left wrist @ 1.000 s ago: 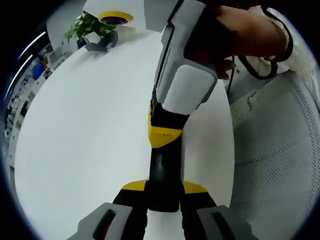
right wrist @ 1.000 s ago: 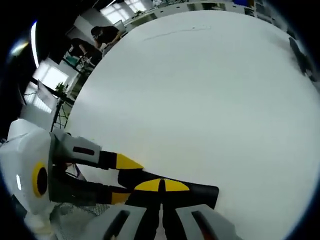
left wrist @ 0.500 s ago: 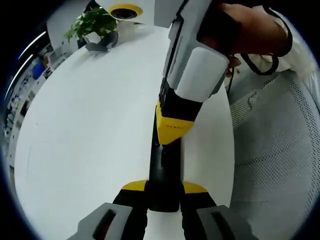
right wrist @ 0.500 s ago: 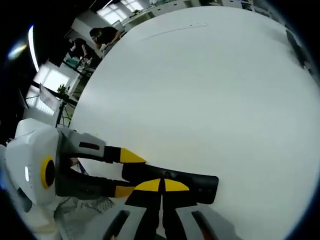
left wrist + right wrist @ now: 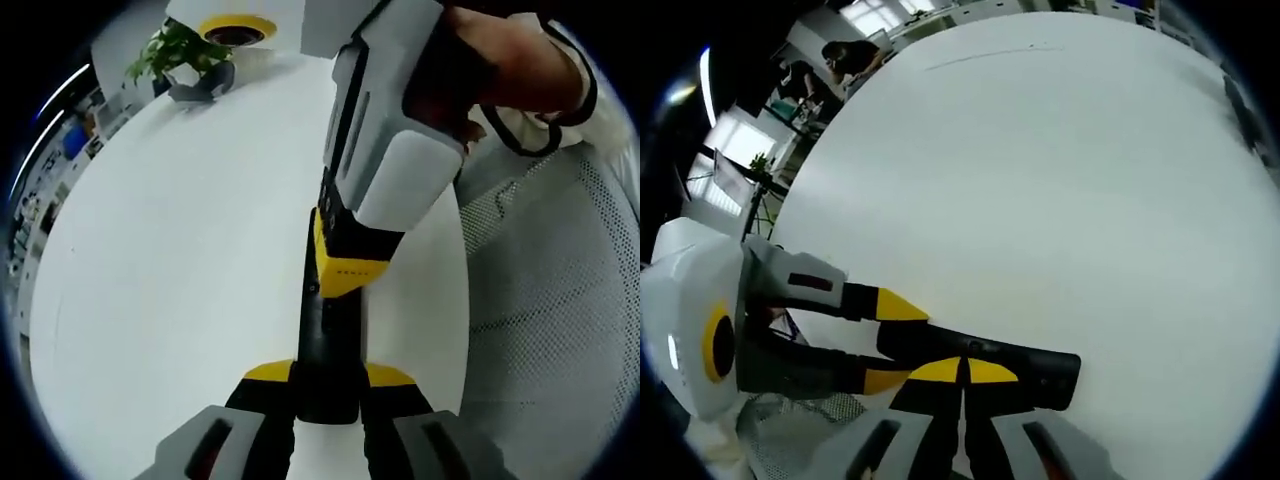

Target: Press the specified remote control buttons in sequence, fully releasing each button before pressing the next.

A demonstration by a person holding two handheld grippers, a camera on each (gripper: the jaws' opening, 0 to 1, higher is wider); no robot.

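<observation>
- The left claw (image 5: 325,385) is gripping the near end of the black remote control (image 5: 328,340).
- The right claw (image 5: 345,270), its jaws clenched together, is pressing down on the remote just ahead.
- Beyond, the white bench (image 5: 180,240) is carrying a potted plant (image 5: 180,60).

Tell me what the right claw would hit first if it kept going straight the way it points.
Likely the black remote: the shut right claw sits just over it, while the left claw clamps its other end. Contact can't be confirmed.
</observation>
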